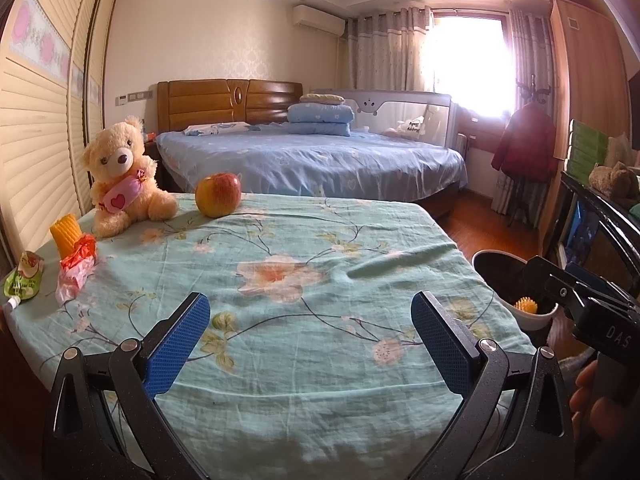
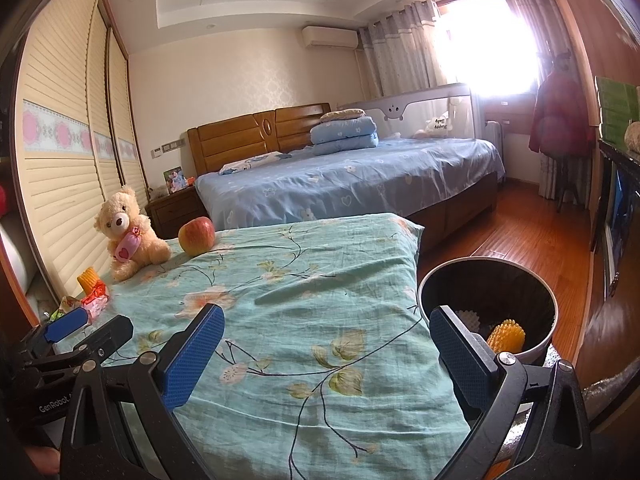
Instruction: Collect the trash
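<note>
So my left gripper (image 1: 310, 334) and right gripper (image 2: 326, 348) gape empty; bin (image 2: 440, 276) by my right jaws holds foam, wrappers (image 1: 74, 268) far left remain.

On the floral cloth (image 1: 320, 240) stood one teddy bear (image 1: 120, 172) at ten o'clock and one apple (image 1: 218, 195) at eleven. Three scraps lay at nine o'clock: one yellow foam net (image 1: 68, 232), one red-and-pink wrapper (image 1: 76, 268), one green pouch (image 1: 24, 278). One bin (image 2: 486, 312) at three o'clock held one yellow net (image 2: 506, 336) and one white net (image 2: 468, 319). Two beds showed in all.
</note>
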Available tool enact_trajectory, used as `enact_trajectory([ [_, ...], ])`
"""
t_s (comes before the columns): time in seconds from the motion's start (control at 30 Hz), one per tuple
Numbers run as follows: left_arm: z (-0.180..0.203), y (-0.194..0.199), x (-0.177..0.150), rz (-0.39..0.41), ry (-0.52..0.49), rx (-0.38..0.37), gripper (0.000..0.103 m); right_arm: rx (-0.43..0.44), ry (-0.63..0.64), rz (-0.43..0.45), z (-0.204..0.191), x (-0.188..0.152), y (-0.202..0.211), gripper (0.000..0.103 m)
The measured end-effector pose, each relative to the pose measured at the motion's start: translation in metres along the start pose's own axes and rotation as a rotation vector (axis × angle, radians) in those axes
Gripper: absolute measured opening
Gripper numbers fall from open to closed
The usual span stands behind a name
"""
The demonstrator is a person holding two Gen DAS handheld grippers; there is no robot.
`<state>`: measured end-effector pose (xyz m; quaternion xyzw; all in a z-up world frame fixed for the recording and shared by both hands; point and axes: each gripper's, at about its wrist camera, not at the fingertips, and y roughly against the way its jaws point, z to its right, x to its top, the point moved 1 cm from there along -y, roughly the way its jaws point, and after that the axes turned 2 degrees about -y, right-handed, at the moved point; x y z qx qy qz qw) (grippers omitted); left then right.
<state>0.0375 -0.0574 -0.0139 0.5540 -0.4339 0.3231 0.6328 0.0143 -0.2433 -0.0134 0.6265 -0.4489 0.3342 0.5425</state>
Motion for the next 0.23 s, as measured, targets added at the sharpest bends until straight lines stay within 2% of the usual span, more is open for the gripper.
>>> enact_trajectory([
  [0.23,-0.0038,-0.0082,-0.0013,-0.021,0.014,-0.005,0.103,0.001,-0.003,-0.025,0.0016,-0.0032,-0.0062,0.103],
])
